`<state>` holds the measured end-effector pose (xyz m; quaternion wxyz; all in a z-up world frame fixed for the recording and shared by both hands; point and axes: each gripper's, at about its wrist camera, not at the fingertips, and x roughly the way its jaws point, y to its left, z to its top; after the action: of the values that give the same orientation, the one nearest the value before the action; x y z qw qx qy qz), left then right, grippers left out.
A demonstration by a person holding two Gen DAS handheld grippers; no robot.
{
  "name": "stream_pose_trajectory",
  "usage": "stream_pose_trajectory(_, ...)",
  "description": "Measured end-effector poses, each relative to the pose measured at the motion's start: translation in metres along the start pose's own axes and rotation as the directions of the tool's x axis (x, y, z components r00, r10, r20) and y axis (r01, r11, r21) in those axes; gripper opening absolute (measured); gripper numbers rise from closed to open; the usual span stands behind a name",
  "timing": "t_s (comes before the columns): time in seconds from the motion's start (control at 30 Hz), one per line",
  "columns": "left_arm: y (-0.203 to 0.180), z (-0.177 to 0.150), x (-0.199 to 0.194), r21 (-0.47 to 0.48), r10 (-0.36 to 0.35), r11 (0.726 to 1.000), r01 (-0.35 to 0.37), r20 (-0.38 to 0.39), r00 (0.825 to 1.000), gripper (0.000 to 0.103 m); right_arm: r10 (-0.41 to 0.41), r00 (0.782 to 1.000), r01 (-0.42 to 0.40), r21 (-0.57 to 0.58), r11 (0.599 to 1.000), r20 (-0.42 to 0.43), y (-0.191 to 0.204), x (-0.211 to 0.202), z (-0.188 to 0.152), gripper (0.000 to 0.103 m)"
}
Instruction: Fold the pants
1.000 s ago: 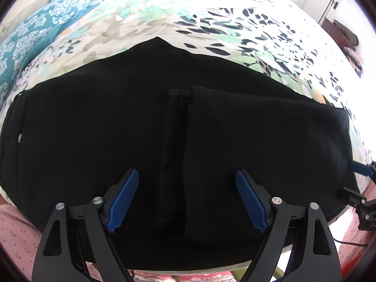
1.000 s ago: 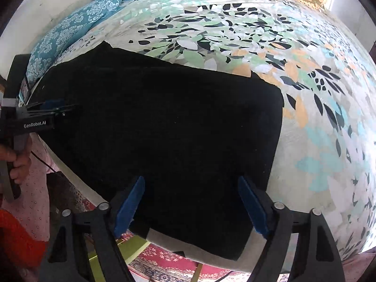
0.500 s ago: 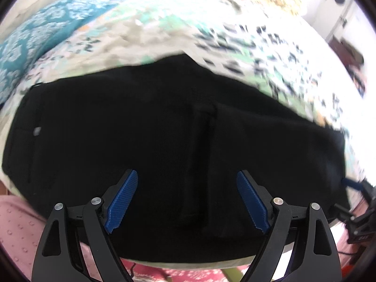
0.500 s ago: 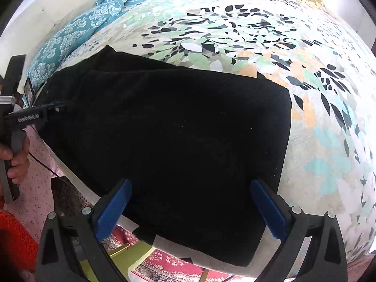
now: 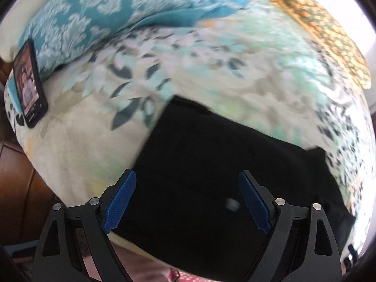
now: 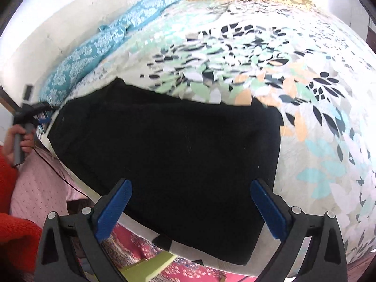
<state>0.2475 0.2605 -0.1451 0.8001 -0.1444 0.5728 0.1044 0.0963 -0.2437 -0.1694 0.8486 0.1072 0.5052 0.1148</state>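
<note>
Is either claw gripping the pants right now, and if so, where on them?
Neither. The left claw and right claw are both open above the black pants, which lie folded on the bedsheet; the right one's jaws have just been opening.

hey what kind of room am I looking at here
Most likely a bedroom: black pants lie folded on a bed with a leaf-print floral sheet, a teal patterned pillow sits near the wall, and a black phone rests beside it.
</note>
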Motion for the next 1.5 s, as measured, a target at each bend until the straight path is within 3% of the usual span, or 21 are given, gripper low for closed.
stream_pose_trajectory(0.03,0.009,0.005,0.014,-0.024,0.002,1.0,-0.003,-0.034,0.999,0.09,0.0,1.0,0.0,0.001,1.0,0.004,0.001,-0.001,0.001,0.1)
stream_pose_trajectory(0.13,0.021,0.007,0.045,-0.054,-0.049,0.998,0.043,-0.121,0.991,0.103,0.0,1.0,0.0,0.004,1.0,0.007,0.001,-0.004,0.002,0.1)
stream_pose_trajectory(0.2,0.025,0.005,0.056,-0.07,-0.088,0.994,0.08,-0.123,0.989,0.103,-0.002,1.0,0.002,0.005,1.0,0.002,0.001,-0.003,0.002,0.1)
stream_pose_trajectory(0.33,0.018,0.0,0.056,-0.052,-0.07,0.997,0.065,-0.104,0.992,0.103,-0.005,1.0,0.005,0.015,1.0,0.001,-0.002,-0.002,0.001,0.1)
stream_pose_trajectory(0.4,0.012,-0.001,0.055,-0.035,-0.08,0.996,0.077,-0.121,0.989,0.091,-0.005,1.0,0.005,0.025,1.0,0.009,-0.004,-0.004,0.001,0.1)
stream_pose_trajectory(0.47,0.006,0.001,0.045,-0.018,-0.117,0.993,0.115,-0.113,0.987,0.054,-0.002,1.0,0.001,0.036,0.999,0.021,-0.007,-0.005,0.001,0.1)
stream_pose_trajectory(0.5,0.005,0.0,0.041,-0.009,-0.114,0.993,0.114,-0.11,0.987,0.048,0.002,1.0,-0.003,0.042,0.999,0.027,-0.009,-0.006,0.001,0.1)
stream_pose_trajectory(0.53,0.004,0.0,0.034,0.004,-0.11,0.994,0.111,-0.101,0.989,0.032,0.007,0.999,-0.009,0.048,0.999,0.032,-0.011,-0.006,0.002,0.1)
stream_pose_trajectory(0.57,0.005,-0.001,0.028,0.006,-0.11,0.994,0.11,-0.09,0.99,0.022,0.014,0.999,-0.015,0.056,0.998,0.035,-0.013,-0.006,0.002,0.1)
stream_pose_trajectory(0.7,0.017,-0.004,0.001,-0.133,-0.232,0.966,0.224,-0.044,0.972,0.015,0.049,0.998,-0.053,0.089,0.995,0.048,-0.021,-0.006,0.003,0.1)
stream_pose_trajectory(0.8,0.008,-0.012,-0.034,-0.169,-0.359,0.918,0.358,0.023,0.933,0.013,0.068,0.995,-0.076,0.105,0.992,0.07,-0.026,-0.011,0.003,0.1)
stream_pose_trajectory(0.97,-0.063,-0.032,-0.089,-0.107,-0.526,0.843,0.527,0.042,0.85,0.012,0.096,0.989,-0.115,0.167,0.979,0.116,-0.041,-0.019,0.004,0.1)
stream_pose_trajectory(1.1,-0.156,-0.056,-0.1,0.021,-0.584,0.811,0.585,-0.038,0.811,0.008,0.11,0.982,-0.144,0.234,0.962,0.152,-0.058,-0.026,0.004,0.101)
stream_pose_trajectory(1.27,-0.261,-0.103,-0.06,0.163,-0.557,0.792,0.588,-0.203,0.806,0.005,0.089,0.978,-0.143,0.293,0.946,0.188,-0.077,-0.037,-0.001,0.1)
stream_pose_trajectory(1.3,-0.281,-0.113,-0.041,0.175,-0.557,0.777,0.604,-0.256,0.79,0.005,0.084,0.977,-0.142,0.304,0.942,0.196,-0.08,-0.039,-0.003,0.1)
stream_pose_trajectory(1.33,-0.293,-0.122,-0.029,0.191,-0.54,0.777,0.599,-0.286,0.792,0.005,0.08,0.975,-0.143,0.316,0.938,0.206,-0.085,-0.041,-0.004,0.1)
stream_pose_trajectory(1.4,-0.313,-0.135,-0.005,0.251,-0.445,0.812,0.527,-0.318,0.837,0.008,0.081,0.97,-0.157,0.337,0.928,0.23,-0.093,-0.046,-0.007,0.1)
stream_pose_trajectory(1.43,-0.313,-0.14,-0.002,0.26,-0.425,0.818,0.513,-0.329,0.843,0.008,0.085,0.966,-0.169,0.346,0.923,0.243,-0.096,-0.048,-0.008,0.1)
stream_pose_trajectory(1.47,-0.313,-0.141,-0.002,0.252,-0.44,0.808,0.533,-0.343,0.83,0.009,0.09,0.963,-0.18,0.352,0.918,0.256,-0.098,-0.049,-0.009,0.1)
stream_pose_trajectory(1.5,-0.309,-0.144,-0.007,0.238,-0.477,0.786,0.571,-0.355,0.804,0.013,0.098,0.959,-0.192,0.354,0.915,0.267,-0.1,-0.051,-0.009,0.1)
